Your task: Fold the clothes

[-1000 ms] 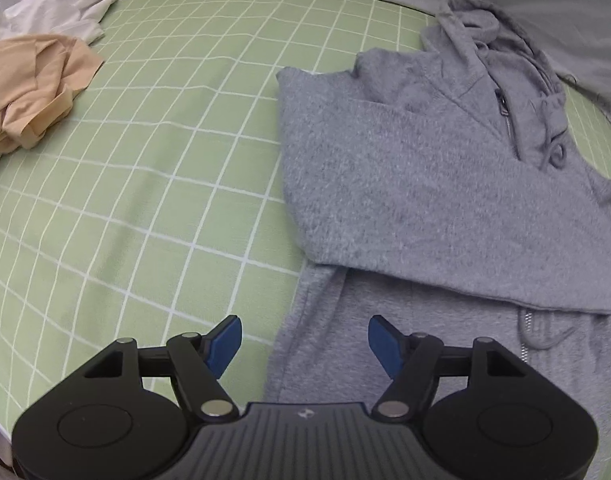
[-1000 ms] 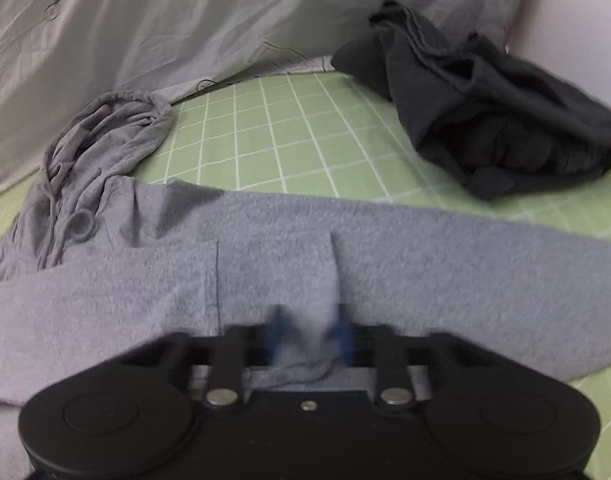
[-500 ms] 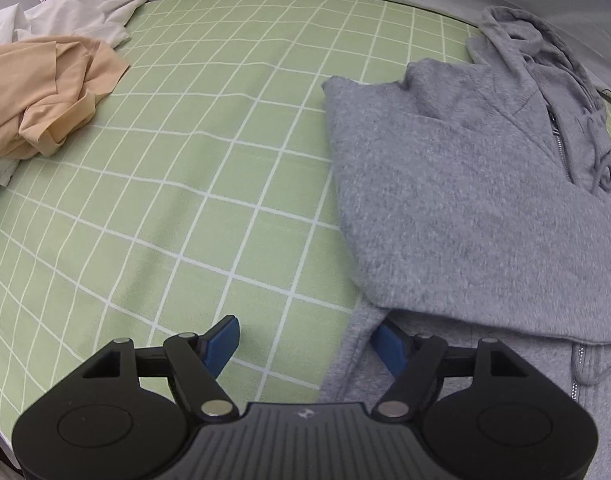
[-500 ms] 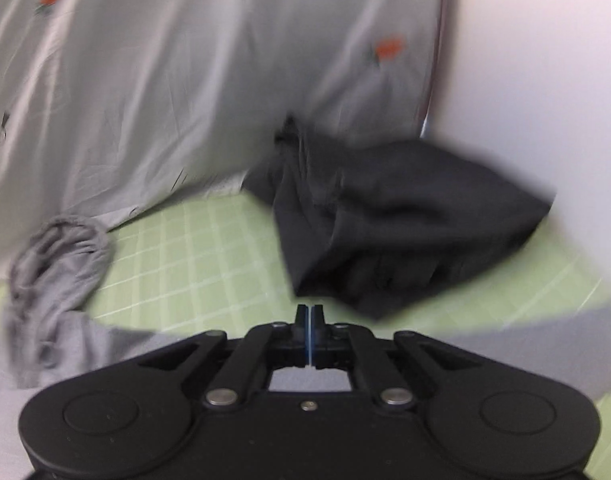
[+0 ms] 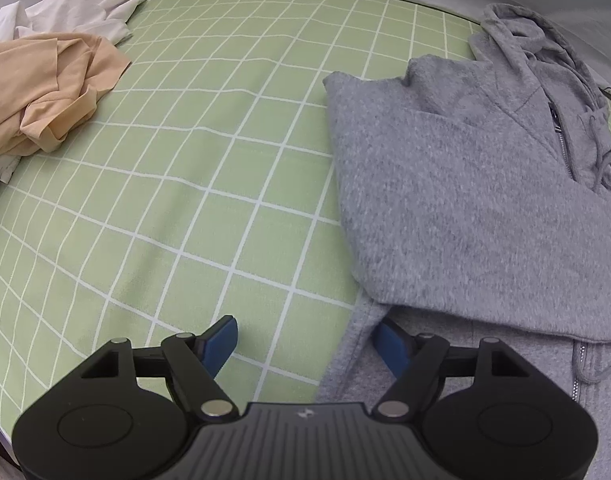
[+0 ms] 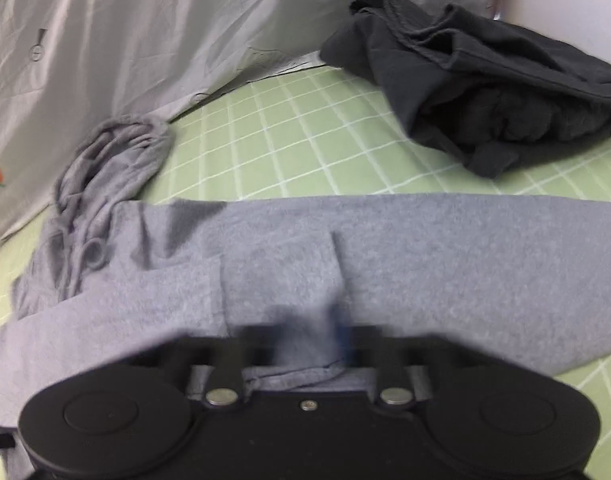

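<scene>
**Grey hooded sweatshirt, part-folded on the checked green bed sheet: handling and grip points.**

The sheet (image 5: 209,184) carries the hoodie (image 5: 465,208) flat across its right side, hood toward the far grey cover, one sleeve already laid over the chest. Judge it soft, limp and moderately heavy for cloth: it will drape and drag rather than hold shape, so take it at a doubled edge or hem, not mid-panel. Your left gripper (image 5: 309,340) stands wide with nothing between its pads, one pad over bare sheet, the other at the hoodie's side edge. Your right gripper (image 6: 313,336), blurred, has just been closing; grey fabric appears bunched between its pads (image 6: 343,340), so read it as pinching the hoodie.
</scene>
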{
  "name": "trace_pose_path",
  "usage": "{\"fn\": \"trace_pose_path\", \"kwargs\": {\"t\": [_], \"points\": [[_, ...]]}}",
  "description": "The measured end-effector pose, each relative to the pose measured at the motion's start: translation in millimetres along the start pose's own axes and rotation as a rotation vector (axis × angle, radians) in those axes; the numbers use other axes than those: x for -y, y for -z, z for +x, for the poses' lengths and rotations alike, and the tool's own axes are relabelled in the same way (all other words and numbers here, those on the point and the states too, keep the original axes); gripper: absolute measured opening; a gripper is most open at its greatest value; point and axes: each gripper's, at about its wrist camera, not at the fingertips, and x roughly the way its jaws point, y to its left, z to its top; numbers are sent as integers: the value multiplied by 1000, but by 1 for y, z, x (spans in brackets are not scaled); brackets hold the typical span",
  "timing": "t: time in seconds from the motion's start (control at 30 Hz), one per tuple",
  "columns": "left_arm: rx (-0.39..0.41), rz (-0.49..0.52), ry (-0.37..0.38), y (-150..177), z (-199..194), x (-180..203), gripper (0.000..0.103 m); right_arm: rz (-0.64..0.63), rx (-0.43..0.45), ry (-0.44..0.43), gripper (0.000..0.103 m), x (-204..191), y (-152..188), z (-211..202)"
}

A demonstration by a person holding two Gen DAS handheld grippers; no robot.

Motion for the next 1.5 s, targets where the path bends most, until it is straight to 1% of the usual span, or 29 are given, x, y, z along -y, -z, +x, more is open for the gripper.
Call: {"fn": "trace_pose_path", "kwargs": {"t": [0.03,0.1,0.2,0.3,0.37,0.43,0.57,0.67,0.8,0.9,1.0,1.07,1.17,1.2,1.23,1.27,1.3,1.33,1.37,1.4,1.43,1.47,1.5], "points": [[1,2,-2,-1,0,0,76,-14,21,2,2,-1,-1,-3],[1,2,-3,-2,0,-1,77,-60,79,35,2,-6,-4,-13],[1,-5,-3,-2,1,-3,77,-62,173,57,2,-6,-16,-34],[4,-19,-8,-2,2,-5,81,-114,275,203,2,-1,-29,-53],[4,-26,-8,-2,3,-7,84,-88,307,268,2,14,-39,-61],[4,-27,-6,-2,3,-8,85,-50,319,310,2,30,-46,-63],[6,-17,-4,-1,3,-8,86,-57,308,327,2,39,-49,-60],[4,-27,-1,0,3,-11,86,-36,288,322,2,40,-43,-56],[7,-15,-10,1,3,-7,86,7,265,282,2,37,-33,-56],[14,11,-25,0,2,-3,87,21,258,206,2,23,-27,-57],[16,11,-25,1,2,-2,87,5,238,96,2,-6,-19,-54],[14,0,-17,2,2,-5,86,-15,206,9,3,-30,-13,-47],[5,-37,8,3,1,-10,86,-92,110,-103,3,-66,5,-23],[2,-51,17,4,0,-12,86,-135,68,-123,3,-77,13,-13],[1,-64,26,5,-1,-14,86,-186,22,-124,5,-87,21,-4],[3,-73,34,6,-3,-17,86,-239,-6,-103,7,-95,28,3],[6,-81,40,7,-6,-19,86,-280,-7,-91,14,-100,32,3],[9,-89,45,8,-10,-21,86,-318,-4,-82,26,-104,36,3],[12,-96,50,9,-13,-23,86,-331,13,-82,36,-105,36,-3],[15,-104,51,10,-18,-24,86,-329,37,-77,62,-103,35,-9],[18,-112,50,11,-22,-24,86,-326,62,-70,83,-101,34,-16],[22,-120,48,12,-26,-24,86,-325,91,-55,88,-100,32,-22],[26,-127,46,13,-30,-24,86,-329,111,-44,90,-97,30,-28]]}}
